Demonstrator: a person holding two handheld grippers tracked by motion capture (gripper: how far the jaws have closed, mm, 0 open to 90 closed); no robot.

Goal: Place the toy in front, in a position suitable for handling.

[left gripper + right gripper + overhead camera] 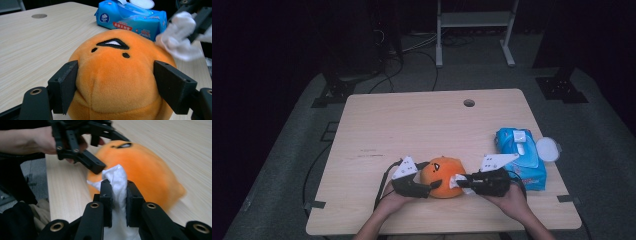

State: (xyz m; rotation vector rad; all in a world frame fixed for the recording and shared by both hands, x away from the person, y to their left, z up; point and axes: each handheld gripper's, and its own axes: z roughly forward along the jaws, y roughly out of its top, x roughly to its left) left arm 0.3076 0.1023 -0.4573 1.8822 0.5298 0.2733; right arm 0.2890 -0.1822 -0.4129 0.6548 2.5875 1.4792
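Now | left gripper (115,82) clamps orange plush (117,75) | right gripper (117,195) pinches white wipe (117,182) against plush

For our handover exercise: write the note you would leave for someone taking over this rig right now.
Left tongs: clamped on both sides of the orange plush toy, steadying it on the table.
Right tongs: shut on a white wipe, which touches the toy's side.
Blue wipes pack: on the table beyond the right tongs, lid flipped open.
Done: wipe taken, toy held.
Left: probably wiping the rest of the toy, then setting the wipe aside.
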